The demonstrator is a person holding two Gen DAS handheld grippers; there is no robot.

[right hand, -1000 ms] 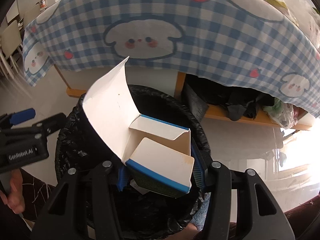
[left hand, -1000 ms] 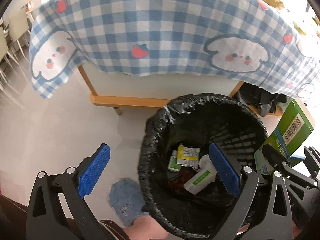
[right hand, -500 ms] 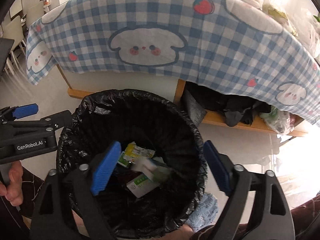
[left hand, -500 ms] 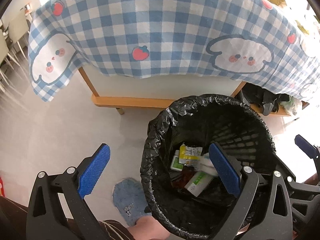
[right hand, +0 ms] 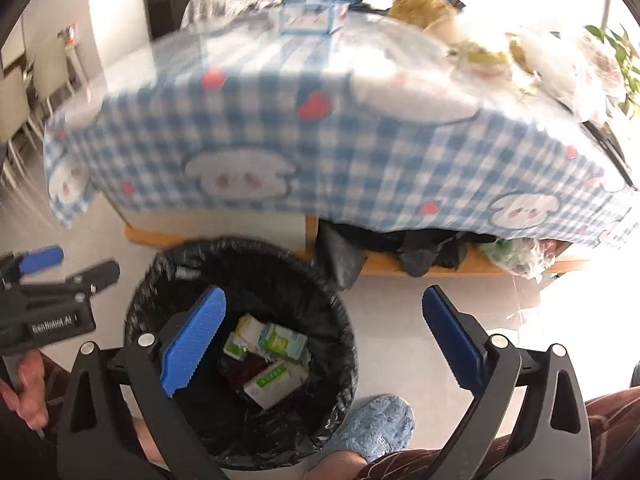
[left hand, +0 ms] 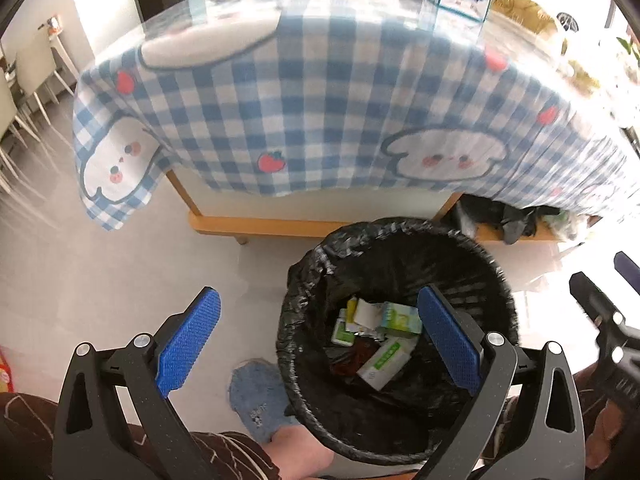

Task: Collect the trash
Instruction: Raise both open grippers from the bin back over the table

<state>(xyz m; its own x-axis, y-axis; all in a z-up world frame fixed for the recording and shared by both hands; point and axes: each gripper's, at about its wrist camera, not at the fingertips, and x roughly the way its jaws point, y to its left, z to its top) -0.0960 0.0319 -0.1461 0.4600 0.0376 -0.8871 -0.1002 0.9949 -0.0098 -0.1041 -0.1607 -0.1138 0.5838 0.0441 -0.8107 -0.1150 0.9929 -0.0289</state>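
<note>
R view only: clothes pile under table, L hidden

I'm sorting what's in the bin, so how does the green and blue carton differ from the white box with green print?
The carton is pale green with a blue edge; the white box is mostly white with green print. The carton lies on top of the pile, toward the table; the white box sits lower and nearer the slipper. Both lie inside the bin.
</note>
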